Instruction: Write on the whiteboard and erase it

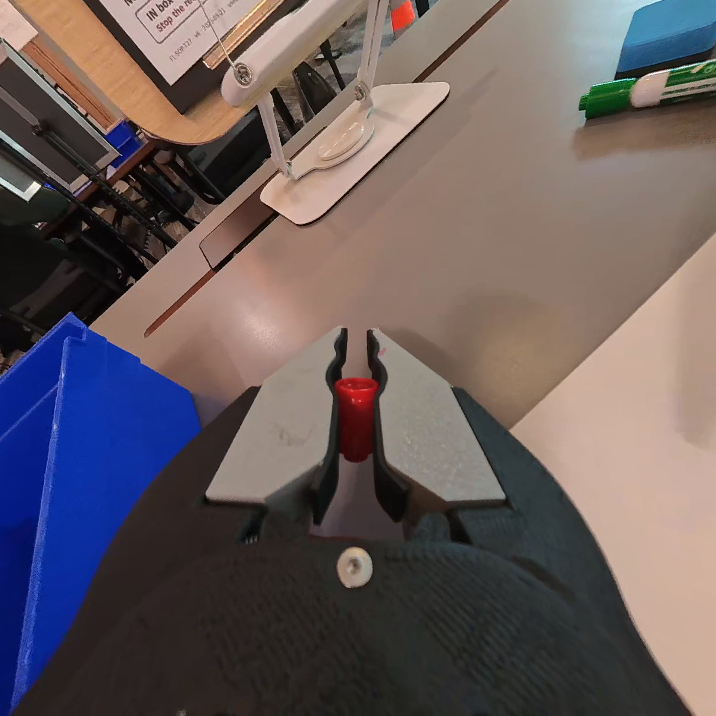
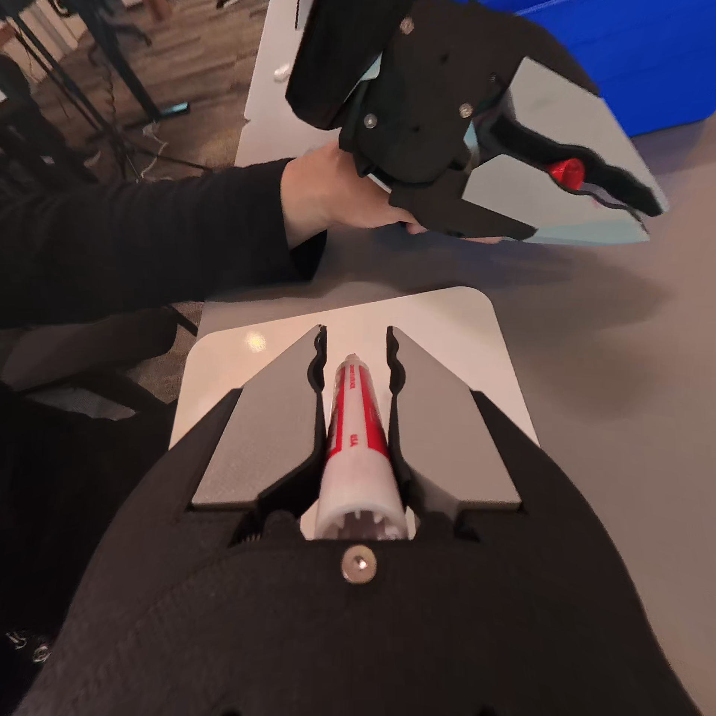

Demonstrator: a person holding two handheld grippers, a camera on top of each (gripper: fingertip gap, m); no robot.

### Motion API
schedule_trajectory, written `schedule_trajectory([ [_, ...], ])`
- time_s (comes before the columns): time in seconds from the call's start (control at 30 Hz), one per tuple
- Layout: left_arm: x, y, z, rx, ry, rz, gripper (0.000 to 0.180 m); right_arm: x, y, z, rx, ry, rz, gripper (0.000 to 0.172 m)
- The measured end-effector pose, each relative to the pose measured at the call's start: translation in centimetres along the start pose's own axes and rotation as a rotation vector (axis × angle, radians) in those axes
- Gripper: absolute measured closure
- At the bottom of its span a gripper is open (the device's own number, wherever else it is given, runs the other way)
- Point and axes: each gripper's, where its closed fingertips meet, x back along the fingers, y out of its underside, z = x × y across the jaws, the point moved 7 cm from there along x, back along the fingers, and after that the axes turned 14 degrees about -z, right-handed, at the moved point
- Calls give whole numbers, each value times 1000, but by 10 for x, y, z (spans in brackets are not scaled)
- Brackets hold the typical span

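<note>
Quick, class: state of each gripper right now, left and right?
Left gripper: closed on a small red plastic marker cap, seated back from the fingertips.
Right gripper: holding a white marker with red label above the white whiteboard.

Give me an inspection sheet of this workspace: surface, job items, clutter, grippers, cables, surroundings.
Surface: grey-brown table, bare in the middle.
Job's things: whiteboard, unmarked where visible; red-and-white marker; red cap; blue eraser; green marker lying beside the eraser.
Clutter: blue bin at the left edge; white lamp base.
Grippers: left gripper shut on the red cap; right gripper holding the red-and-white marker over the whiteboard.
Cables: dark leads on the floor.
Surroundings: wooden desk, a printed sign, an orange cone.
</note>
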Motion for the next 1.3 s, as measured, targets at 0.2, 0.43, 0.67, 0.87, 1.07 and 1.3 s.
schedule_trajectory([
  [0.2, 1, 1, -1, 18, -20, 2, 172, -15, -1, 2, 1, 6, -47, 143],
  [0.43, -1, 3, -4, 39, -32, -9, 172, -26, -10, -1, 46, 31, -115, 143],
  [0.67, -1, 3, -4, 44, -26, -12, 172, -34, -14, -2, 46, 28, -145, 143],
  [0.87, -1, 3, -5, 46, -29, -13, 172, -34, -11, 1, 19, 32, -141, 143],
  [1.07, -2, 3, -5, 48, -33, -14, 172, -33, -10, 1, -3, 30, -111, 142],
  [1.3, -2, 3, -5, 42, -37, -18, 172, -23, -9, 4, -25, 60, -74, 143],
])
